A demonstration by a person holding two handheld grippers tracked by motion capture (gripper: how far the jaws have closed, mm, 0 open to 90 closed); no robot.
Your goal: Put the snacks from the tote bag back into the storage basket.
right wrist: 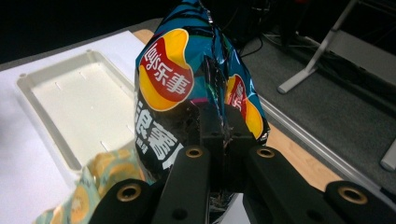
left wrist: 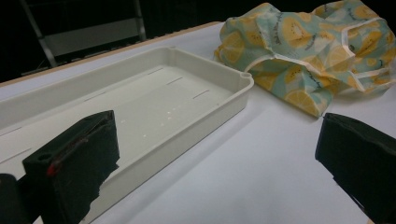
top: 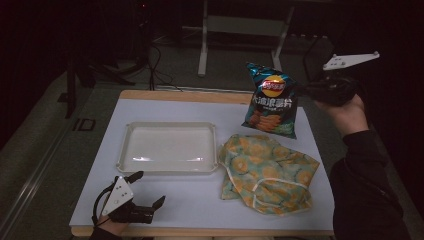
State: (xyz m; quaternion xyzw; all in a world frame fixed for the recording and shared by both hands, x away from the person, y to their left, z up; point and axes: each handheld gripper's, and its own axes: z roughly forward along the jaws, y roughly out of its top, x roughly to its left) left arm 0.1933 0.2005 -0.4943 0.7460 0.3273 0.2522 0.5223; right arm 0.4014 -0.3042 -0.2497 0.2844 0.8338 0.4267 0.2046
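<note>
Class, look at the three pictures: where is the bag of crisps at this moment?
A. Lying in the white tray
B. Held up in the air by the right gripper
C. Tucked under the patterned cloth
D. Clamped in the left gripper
B: the right gripper is pinched shut on the edge of the bag of crisps, which hangs above the table.

The right hand-held gripper holds the crisp bag above the table.

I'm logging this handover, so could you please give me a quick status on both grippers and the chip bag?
Right gripper shut on chip bag, bag held above table. Left gripper open, resting near tray. Lemon-print cloth below bag.
</note>
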